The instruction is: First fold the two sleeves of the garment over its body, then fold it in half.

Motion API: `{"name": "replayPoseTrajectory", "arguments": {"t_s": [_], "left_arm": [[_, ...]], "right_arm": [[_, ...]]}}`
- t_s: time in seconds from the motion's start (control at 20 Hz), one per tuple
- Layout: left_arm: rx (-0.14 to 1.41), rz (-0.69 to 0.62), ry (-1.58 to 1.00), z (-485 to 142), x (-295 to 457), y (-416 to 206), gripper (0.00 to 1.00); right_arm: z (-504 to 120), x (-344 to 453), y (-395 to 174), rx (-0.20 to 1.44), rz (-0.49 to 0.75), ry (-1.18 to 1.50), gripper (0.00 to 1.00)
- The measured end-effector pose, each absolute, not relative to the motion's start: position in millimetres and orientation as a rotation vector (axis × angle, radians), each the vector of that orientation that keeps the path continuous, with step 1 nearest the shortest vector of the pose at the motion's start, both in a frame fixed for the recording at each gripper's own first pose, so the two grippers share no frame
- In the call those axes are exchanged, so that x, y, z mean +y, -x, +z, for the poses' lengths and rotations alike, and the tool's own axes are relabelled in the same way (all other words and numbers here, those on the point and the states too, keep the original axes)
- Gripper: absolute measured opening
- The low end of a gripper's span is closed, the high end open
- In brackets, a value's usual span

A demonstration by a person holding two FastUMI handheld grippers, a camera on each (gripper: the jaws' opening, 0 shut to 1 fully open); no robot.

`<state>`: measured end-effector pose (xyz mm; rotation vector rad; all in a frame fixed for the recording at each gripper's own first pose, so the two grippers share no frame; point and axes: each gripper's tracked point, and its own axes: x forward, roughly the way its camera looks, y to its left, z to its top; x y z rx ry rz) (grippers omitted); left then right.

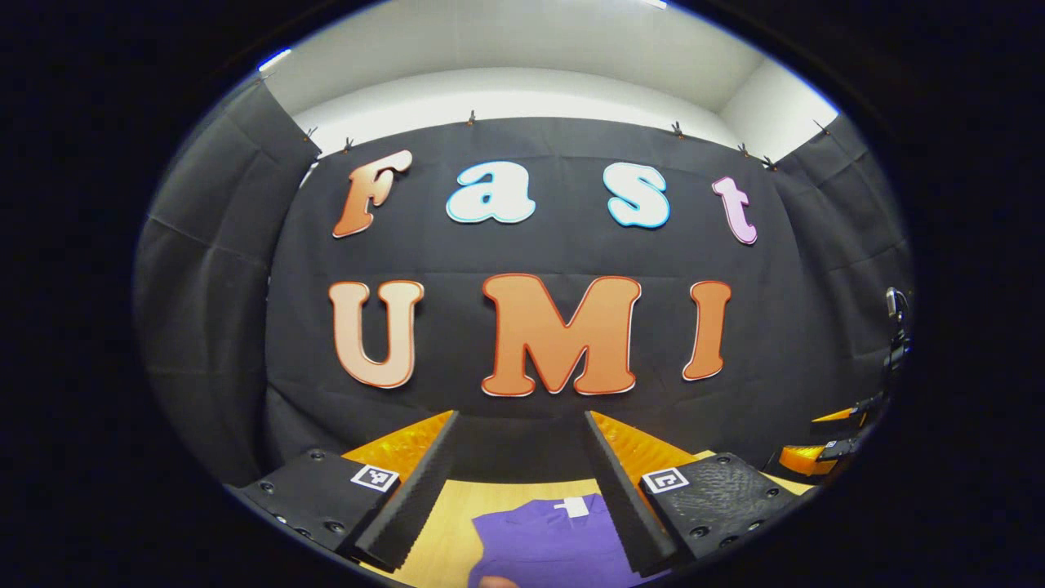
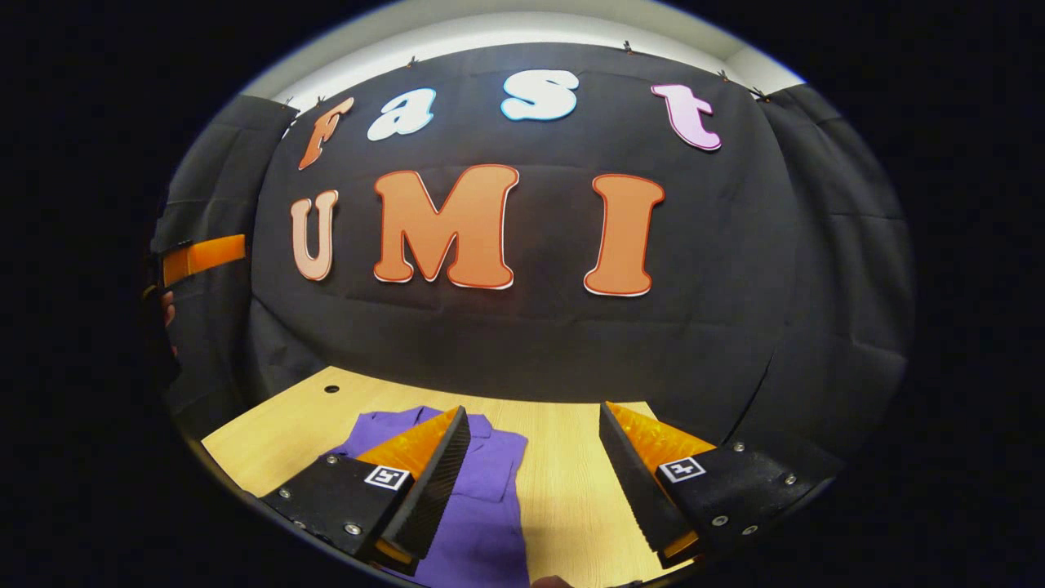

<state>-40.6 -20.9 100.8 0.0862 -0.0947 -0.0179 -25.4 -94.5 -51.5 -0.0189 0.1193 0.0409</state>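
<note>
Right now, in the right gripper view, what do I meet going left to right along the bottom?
Bare wooden table → the claw's left finger lying over the purple garment → bare table strip between the fingers → the claw's right finger. The right claw is open and holds nothing.

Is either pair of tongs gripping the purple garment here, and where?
No. The left tongs and right tongs stand open above the table; the purple garment lies flat, ungripped.
</note>
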Motion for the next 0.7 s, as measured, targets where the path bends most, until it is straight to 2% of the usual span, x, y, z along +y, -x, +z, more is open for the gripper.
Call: {"name": "replayPoseTrajectory", "arguments": {"t_s": [0.25,0.4,0.45,0.5,0.7], "left_arm": [[-0.058,0.005,-0.090,65.4,14.9,95.3,0.90],[0.066,0.011,-0.088,11.3,26.5,113.9,0.93],[0.112,0.015,-0.077,-8.3,29.6,119.4,0.90],[0.165,0.016,-0.064,-29.6,32.2,125.2,0.93],[0.345,0.046,-0.046,-95.9,53.3,140.6,0.93]], "right_arm": [[-77.6,-86.4,67.1,0.170,0.010,0.029,0.95],[-119.1,-72.8,86.3,0.281,0.052,-0.003,0.95],[-134.1,-66.9,93.0,0.330,0.077,-0.026,0.95],[-149.4,-63.2,99.6,0.378,0.093,-0.041,0.95],[-201.3,-60.8,118.6,0.530,0.111,-0.083,0.95]]}}
